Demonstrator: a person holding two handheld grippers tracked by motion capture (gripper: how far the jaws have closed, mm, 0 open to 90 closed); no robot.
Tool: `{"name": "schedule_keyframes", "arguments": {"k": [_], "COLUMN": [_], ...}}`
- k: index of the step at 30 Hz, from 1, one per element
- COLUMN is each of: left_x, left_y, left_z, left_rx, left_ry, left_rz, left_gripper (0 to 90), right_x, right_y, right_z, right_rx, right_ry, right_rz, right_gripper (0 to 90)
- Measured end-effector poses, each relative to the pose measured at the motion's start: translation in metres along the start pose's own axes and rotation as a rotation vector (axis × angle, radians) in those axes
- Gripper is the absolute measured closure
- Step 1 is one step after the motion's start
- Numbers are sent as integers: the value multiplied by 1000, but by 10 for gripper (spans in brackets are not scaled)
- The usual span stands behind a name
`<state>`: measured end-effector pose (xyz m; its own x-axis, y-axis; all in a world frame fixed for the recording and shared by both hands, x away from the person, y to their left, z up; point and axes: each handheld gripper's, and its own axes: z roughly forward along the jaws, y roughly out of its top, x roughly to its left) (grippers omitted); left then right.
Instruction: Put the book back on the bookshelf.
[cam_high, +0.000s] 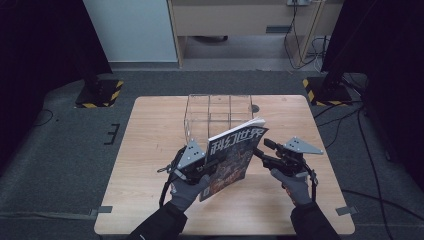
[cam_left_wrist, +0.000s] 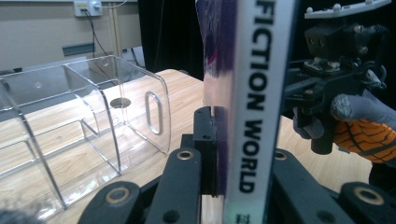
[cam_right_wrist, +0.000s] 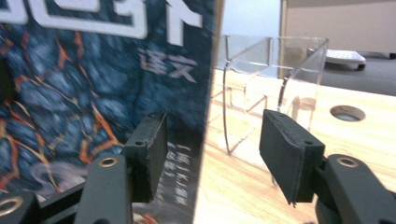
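Magazine (cam_high: 234, 155) upright, spine clamped in left hand-held gripper (cam_high: 199, 167); right hand-held gripper (cam_high: 265, 152) at its 3 o'clock edge, jaws wide apart, holding nothing. Clear organizer (cam_high: 215, 116) at 12 o'clock.

A square, light wooden table (cam_high: 150, 165) stood on grey carpet. A clear acrylic organiser box with inner dividers (cam_high: 218, 118) rested on it near the middle of the far edge, with a small round hole (cam_high: 255, 108) in the tabletop just beside the box.

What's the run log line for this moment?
left tool: shut on magazine | right tool: open, beside magazine | magazine: upright, before clear box
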<state>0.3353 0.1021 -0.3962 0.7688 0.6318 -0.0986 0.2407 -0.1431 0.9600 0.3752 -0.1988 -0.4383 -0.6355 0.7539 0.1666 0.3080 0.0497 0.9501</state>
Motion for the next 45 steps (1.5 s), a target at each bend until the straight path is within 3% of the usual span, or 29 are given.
{"name": "schedule_keyframes", "arguments": {"k": [17, 30, 45], "left_x": [15, 27, 43], "left_y": [20, 26, 34], "left_z": [-27, -42, -62], "left_rx": [-35, -69, -109], "left_ry": [58, 106, 160], "left_rz": [-39, -82, -126], "left_gripper": [820, 820, 820], "right_x": [-20, -36, -43], "right_y": [-17, -36, -44], "right_z": [-12, -12, -10], "right_rx": [79, 185, 238], "right_ry": [-130, -230, -257], "right_rz": [23, -8, -29], "right_gripper": [322, 230, 198]}}
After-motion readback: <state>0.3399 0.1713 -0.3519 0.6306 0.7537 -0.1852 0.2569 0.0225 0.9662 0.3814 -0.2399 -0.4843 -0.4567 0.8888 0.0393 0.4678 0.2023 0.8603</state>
